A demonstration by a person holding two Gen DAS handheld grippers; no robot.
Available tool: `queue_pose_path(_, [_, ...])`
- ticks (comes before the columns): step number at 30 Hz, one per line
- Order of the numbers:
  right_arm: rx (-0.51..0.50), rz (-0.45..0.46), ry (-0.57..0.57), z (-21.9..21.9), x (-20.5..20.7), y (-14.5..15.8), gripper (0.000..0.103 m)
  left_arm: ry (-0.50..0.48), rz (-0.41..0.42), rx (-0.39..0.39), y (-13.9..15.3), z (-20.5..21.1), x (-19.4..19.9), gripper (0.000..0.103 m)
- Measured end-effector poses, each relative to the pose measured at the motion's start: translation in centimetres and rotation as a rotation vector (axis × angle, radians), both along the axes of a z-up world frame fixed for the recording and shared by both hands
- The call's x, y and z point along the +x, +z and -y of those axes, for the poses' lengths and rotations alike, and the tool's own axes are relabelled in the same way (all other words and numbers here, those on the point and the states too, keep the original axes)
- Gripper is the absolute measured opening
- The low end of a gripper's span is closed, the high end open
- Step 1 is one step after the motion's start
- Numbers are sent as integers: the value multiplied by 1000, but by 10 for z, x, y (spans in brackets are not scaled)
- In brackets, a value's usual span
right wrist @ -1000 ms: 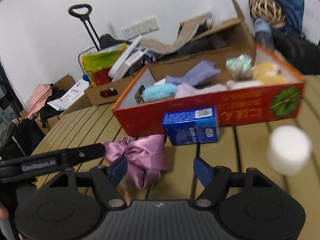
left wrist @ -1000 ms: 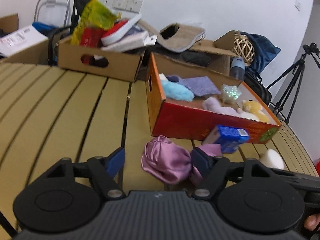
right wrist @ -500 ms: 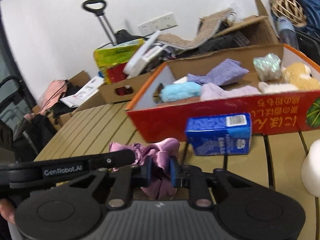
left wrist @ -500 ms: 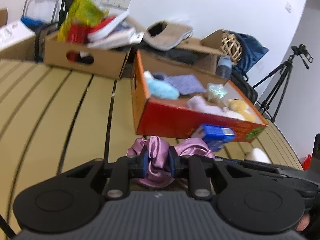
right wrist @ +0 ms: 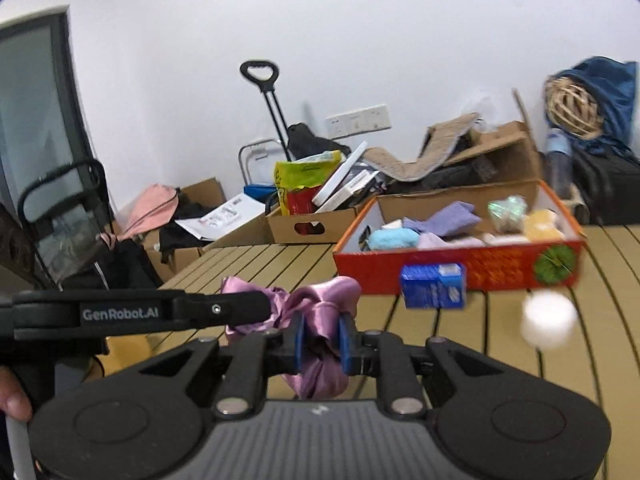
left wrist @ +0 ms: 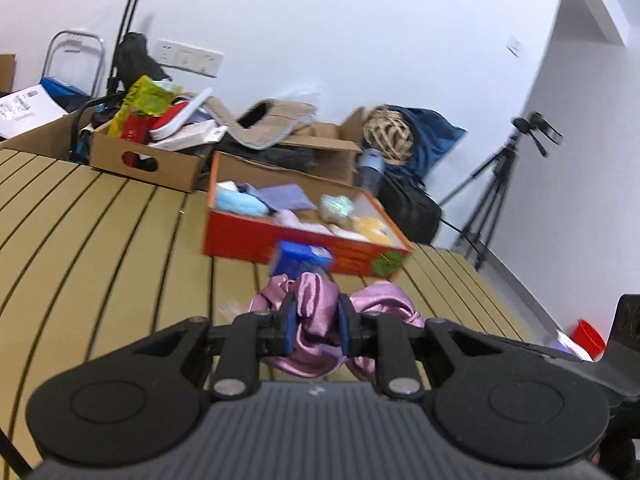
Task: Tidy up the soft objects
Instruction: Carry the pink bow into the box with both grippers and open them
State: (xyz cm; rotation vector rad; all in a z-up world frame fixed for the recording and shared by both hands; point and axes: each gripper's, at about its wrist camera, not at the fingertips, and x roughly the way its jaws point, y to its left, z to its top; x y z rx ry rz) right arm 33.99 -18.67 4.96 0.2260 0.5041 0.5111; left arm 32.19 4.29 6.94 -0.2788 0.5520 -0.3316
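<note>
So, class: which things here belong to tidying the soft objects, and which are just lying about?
Belongs to the job:
- purple satin cloth, clamped by both grippers
- red box holding soft items

Lying about:
- blue carton
- white roll
- brown cardboard box
- tripod

- scrunchie (left wrist: 320,312) pinched in left gripper (left wrist: 317,322) and right gripper (right wrist: 320,340), above the slatted table (left wrist: 100,248)
- left gripper reaches in from the left in right wrist view, beside right gripper
- small carton (right wrist: 434,286) on table beyond scrunchie, just before the open box (right wrist: 460,268)
- soft toys (right wrist: 424,228) inside open box
- round puff (right wrist: 548,322) on table, right of small carton
- cardboard box (left wrist: 148,156) behind and left of open box
- tripod (left wrist: 496,188) on floor, far right in left wrist view
</note>
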Motion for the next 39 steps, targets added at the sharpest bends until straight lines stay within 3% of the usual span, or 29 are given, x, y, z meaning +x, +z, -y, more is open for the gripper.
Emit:
queue_pose_path(9, [-45, 27, -51, 43, -109, 24, 16, -68, 25, 27, 17, 43, -97, 21])
queue_pose_path(18, [-26, 65, -74, 60, -169, 40, 16, -80, 85, 60, 35, 58, -152, 21])
queue_pose_path(30, [-29, 121, -80, 56, -182, 60, 17, -77, 138, 54, 52, 55, -162, 21])
queue_pose_path(39, [-38, 173, -91, 55, -126, 80, 17, -78, 211, 49, 70, 57, -102, 21])
